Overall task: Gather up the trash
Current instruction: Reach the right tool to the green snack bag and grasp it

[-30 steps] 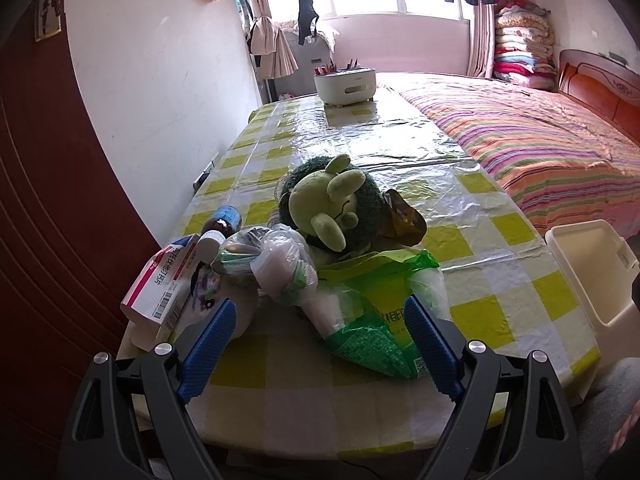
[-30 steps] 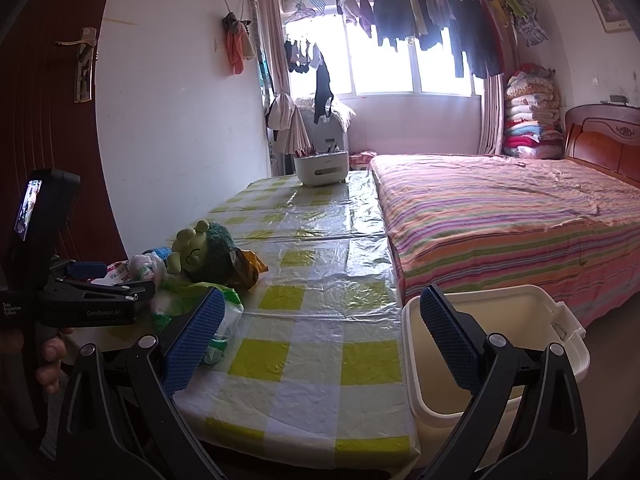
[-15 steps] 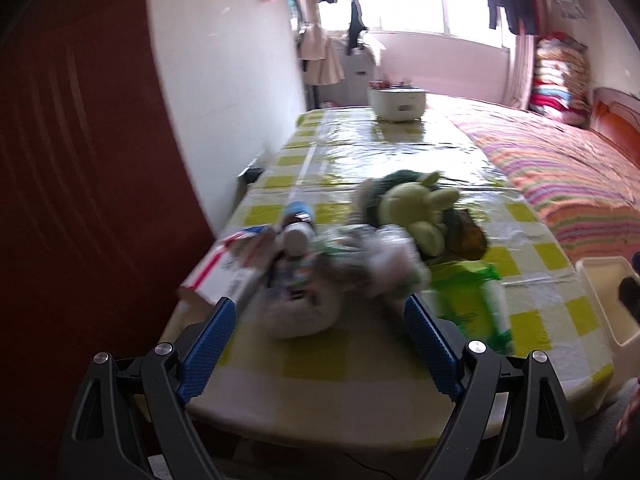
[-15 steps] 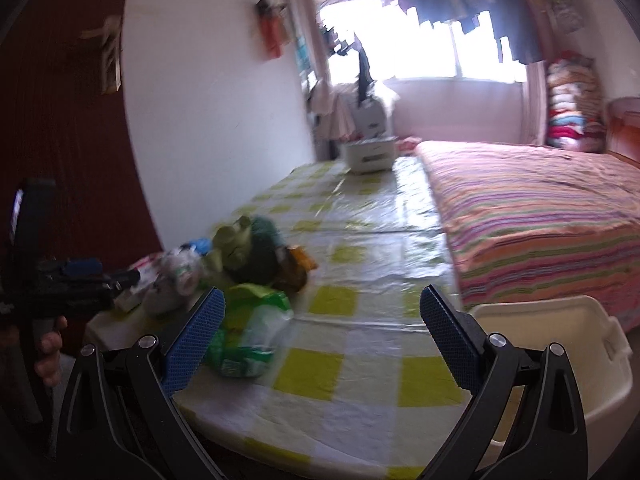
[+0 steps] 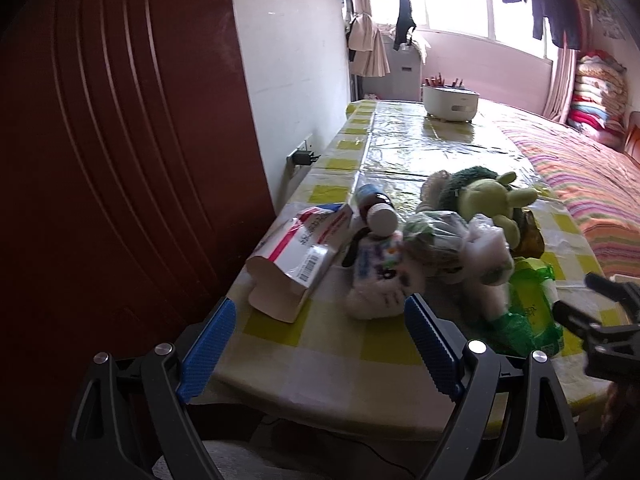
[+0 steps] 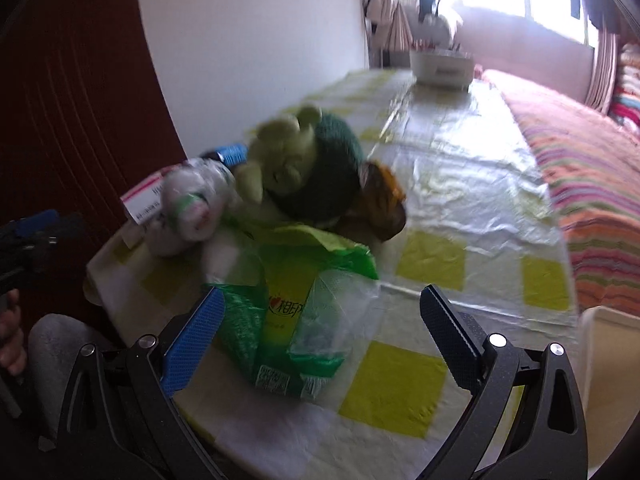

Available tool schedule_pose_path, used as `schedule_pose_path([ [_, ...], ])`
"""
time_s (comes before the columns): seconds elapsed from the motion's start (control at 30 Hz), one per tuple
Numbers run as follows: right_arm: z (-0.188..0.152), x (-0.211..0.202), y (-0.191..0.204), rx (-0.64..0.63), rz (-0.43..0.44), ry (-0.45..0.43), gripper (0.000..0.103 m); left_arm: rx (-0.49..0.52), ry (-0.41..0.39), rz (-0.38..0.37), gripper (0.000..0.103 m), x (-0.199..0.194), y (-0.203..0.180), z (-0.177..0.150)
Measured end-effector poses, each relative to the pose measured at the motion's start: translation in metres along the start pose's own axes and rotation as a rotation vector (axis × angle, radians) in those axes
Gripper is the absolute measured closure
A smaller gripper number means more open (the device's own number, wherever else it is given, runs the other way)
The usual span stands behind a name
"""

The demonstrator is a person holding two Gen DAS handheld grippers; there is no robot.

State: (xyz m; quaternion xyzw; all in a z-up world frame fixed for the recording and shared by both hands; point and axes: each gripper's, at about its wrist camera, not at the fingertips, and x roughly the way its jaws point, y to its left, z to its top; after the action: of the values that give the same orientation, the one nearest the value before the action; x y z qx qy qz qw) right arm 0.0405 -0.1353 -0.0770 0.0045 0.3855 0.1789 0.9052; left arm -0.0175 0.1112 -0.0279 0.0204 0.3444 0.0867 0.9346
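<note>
Two claws, both spread, nothing pinched. Left wrist view: my left claw (image 5: 316,338) hovers at the desk (image 5: 400,344) edge, white-red carton (image 5: 298,258) and crumpled white bag (image 5: 380,280) just ahead. Right wrist view: my right claw (image 6: 320,332) straddles the green wrapper (image 6: 296,304); plush toy (image 6: 308,168) behind it.

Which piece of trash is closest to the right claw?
The green plastic bag, lying right between the open right claw fingers. The white crumpled bag and the red-and-white box sit farther off.
</note>
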Motion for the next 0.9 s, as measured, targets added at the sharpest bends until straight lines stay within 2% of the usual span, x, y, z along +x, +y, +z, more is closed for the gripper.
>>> schedule_pose_path([
  [0.13,0.000,0.027,-0.002,0.007,-0.005,0.081,0.009,-0.019,0.005,0.017,0.020,0.001,0.010,0.000],
  [0.2,-0.001,0.034,-0.002,0.003,0.017,0.105,0.025,-0.028,0.008,0.021,0.020,0.001,0.013,0.000],
  [0.23,0.000,0.037,-0.003,0.000,0.021,0.120,0.046,-0.030,0.009,0.023,0.020,0.001,0.014,0.000],
  [0.3,-0.001,0.042,-0.003,-0.016,0.008,0.136,0.051,-0.034,0.013,0.027,0.020,0.002,0.015,0.001],
  [0.4,-0.003,0.036,-0.009,-0.003,0.044,0.123,0.064,-0.036,0.021,0.020,0.020,0.003,0.014,0.001],
  [0.47,-0.004,0.027,-0.017,0.010,0.051,0.097,0.077,-0.033,0.025,0.009,0.020,0.004,0.011,0.002],
  [0.67,-0.013,-0.013,-0.049,0.088,0.023,0.001,0.085,-0.017,0.041,-0.064,0.020,0.005,-0.005,0.009],
  [0.9,-0.018,-0.047,-0.085,0.149,-0.032,-0.140,0.088,0.004,0.098,-0.211,0.020,0.014,-0.041,0.015],
])
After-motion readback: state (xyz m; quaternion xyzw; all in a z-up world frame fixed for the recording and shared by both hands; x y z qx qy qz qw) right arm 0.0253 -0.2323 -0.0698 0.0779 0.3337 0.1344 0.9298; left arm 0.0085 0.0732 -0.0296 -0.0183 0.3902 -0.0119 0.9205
